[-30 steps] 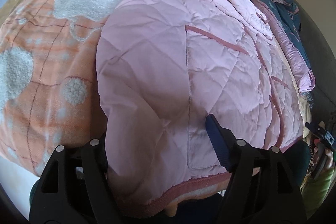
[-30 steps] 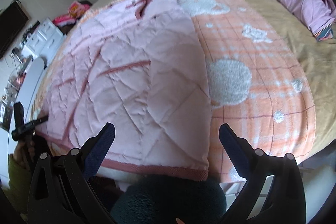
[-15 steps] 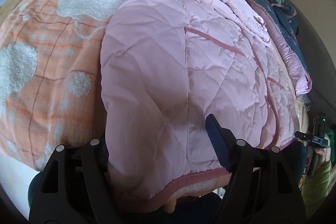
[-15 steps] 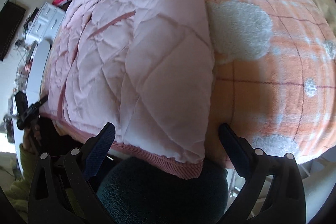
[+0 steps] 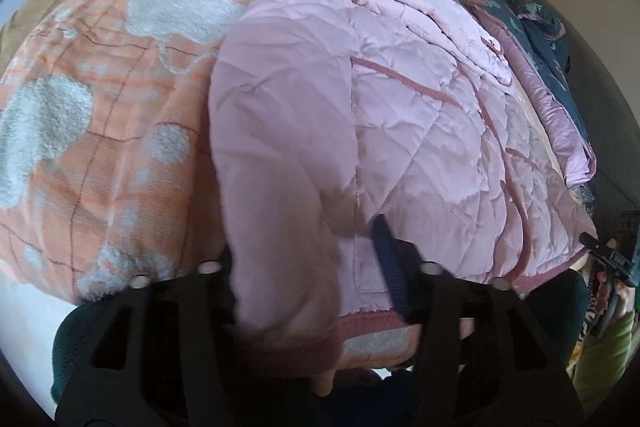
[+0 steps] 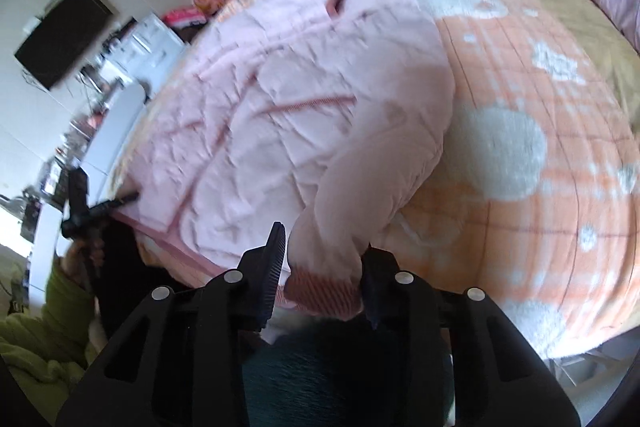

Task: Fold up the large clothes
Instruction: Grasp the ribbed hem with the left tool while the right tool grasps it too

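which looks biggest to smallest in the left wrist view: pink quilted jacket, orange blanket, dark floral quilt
1. pink quilted jacket, though it lies nearest the camera, which inflates it
2. orange blanket, partly covered by the jacket
3. dark floral quilt, far off at the edge

Pink jacket [image 5: 420,131]: quilted cloth, thin smooth shell with a faint sheen, creased along the stitch lines; hem band [image 6: 320,293] is ribbed knit, darker rose, matt.

Blanket [image 5: 100,115] beneath: orange woven cloth, matt, with raised fleecy white patches, rough and nubby.

Left gripper [image 5: 308,267] and right gripper [image 6: 322,263]: matt black plastic bodies, small shiny metal screw heads; finger pads [image 6: 276,267] dark blue, finely ribbed, rubbery look.

Quilt [image 5: 560,95] at the far edge: soft cloth, mauve and dark printed, matt.
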A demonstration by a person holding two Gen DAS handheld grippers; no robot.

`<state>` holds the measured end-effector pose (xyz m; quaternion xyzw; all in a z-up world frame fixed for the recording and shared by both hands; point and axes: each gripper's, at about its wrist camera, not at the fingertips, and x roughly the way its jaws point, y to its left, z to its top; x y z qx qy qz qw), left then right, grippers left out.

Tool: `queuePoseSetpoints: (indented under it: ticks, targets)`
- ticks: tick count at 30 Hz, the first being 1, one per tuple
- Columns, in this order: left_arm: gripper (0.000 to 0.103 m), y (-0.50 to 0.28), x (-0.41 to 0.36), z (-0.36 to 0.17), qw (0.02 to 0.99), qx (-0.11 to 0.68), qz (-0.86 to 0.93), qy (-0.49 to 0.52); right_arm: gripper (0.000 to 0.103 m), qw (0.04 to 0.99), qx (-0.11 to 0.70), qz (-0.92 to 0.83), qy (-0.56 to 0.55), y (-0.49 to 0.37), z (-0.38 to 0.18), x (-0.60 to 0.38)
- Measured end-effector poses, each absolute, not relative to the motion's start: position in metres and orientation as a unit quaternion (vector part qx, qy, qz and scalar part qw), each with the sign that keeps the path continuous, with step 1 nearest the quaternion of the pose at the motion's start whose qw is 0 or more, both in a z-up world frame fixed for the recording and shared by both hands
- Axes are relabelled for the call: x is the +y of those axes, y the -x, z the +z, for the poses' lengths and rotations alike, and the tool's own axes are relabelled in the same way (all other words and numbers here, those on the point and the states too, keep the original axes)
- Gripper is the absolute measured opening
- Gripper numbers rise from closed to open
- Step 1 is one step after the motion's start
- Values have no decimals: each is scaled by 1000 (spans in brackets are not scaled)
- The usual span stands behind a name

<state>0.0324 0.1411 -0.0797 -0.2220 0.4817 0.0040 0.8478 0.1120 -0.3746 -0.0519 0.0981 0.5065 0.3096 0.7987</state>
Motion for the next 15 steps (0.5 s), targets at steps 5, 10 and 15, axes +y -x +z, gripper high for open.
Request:
queuePoseSetpoints:
  ticks: [5, 10, 15]
  targets:
    - [22, -24, 144, -74, 852, 478, 5, 213, 46, 776, 543, 309, -82, -119, -65, -373]
    - [22, -20, 135, -72, 857, 478, 1, 193, 54, 754, 583, 298, -50, -116, -92, -363]
    - [22, -21, 132, -73, 858, 480, -1, 182, 41, 764, 576, 291, -25, -111, -96, -354]
